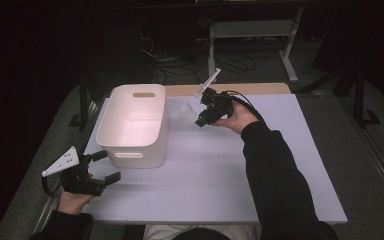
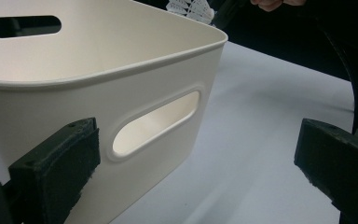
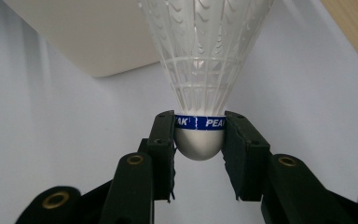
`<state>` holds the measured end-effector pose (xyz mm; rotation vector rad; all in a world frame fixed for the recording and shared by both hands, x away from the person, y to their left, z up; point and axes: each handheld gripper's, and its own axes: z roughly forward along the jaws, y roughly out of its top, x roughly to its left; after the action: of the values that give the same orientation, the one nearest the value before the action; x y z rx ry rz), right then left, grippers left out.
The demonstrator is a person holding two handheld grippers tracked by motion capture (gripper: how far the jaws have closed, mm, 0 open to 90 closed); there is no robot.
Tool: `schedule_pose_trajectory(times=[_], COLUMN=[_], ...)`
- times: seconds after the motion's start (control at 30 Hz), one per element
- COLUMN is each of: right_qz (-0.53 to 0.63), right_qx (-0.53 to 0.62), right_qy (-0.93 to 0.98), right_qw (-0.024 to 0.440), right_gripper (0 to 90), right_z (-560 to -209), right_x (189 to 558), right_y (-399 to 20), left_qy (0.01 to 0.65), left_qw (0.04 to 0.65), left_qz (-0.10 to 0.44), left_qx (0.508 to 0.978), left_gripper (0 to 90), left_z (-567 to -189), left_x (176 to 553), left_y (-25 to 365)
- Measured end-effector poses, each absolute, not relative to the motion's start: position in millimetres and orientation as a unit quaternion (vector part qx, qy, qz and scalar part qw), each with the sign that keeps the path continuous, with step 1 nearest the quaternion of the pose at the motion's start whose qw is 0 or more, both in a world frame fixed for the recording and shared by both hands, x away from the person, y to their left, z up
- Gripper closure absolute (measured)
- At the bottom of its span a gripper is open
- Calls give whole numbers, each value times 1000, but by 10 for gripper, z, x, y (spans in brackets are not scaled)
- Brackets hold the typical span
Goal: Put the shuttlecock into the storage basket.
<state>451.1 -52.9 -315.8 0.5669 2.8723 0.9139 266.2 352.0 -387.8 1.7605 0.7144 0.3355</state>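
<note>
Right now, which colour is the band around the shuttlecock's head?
Blue with white letters; the right gripper view shows the shuttlecock best.

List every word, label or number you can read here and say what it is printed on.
"PEAK": white letters on the blue band around the shuttlecock head, clamped in the right gripper.
"AK": same band, left of it, the start hidden behind the jaw.
No readable text on the white bin.

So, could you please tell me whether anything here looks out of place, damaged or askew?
Nothing stands out. The shuttlecock looks intact, gripped squarely by its cork base in the right claw. The white bin sits upright on the table, and the left claw is open beside it.
</note>
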Motion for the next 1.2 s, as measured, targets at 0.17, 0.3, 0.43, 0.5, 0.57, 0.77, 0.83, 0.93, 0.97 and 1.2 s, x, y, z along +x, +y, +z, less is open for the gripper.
schedule_pose_trajectory(times=[0.17,0.3,0.43,0.5,0.57,0.77,0.83,0.93,0.97,1.2], right_qz=[300,300,301,301,300,302,301,300,302,304], right_qx=[187,186,185,185,183,174,171,169,168,164], right_qy=[935,935,935,934,935,936,937,937,937,937], right_qw=[39,42,44,43,45,50,52,53,54,56], right_gripper=[642,642,642,642,642,642,642,642,642,643], right_z=[-3114,-3077,-3036,-3018,-2995,-2911,-2886,-2841,-2832,-2758], right_x=[4492,4476,4465,4458,4450,4431,4425,4412,4411,4404], right_y=[-556,-563,-559,-547,-530,-473,-455,-425,-419,-355], left_qy=[304,305,305,305,305,305,305,304,305,305], left_qw=[569,569,570,570,570,570,569,570,570,569], left_qz=[143,143,143,143,143,143,142,142,143,143], left_qx=[750,750,750,750,749,750,750,750,750,750], left_gripper=[0,0,0,0,0,0,0,0,0,0], left_z=[-3878,-3878,-3878,-3878,-3879,-3878,-3877,-3878,-3878,-3879], left_x=[2663,2663,2662,2662,2663,2663,2662,2662,2662,2663], left_y=[3520,3519,3518,3518,3517,3518,3519,3518,3518,3518])
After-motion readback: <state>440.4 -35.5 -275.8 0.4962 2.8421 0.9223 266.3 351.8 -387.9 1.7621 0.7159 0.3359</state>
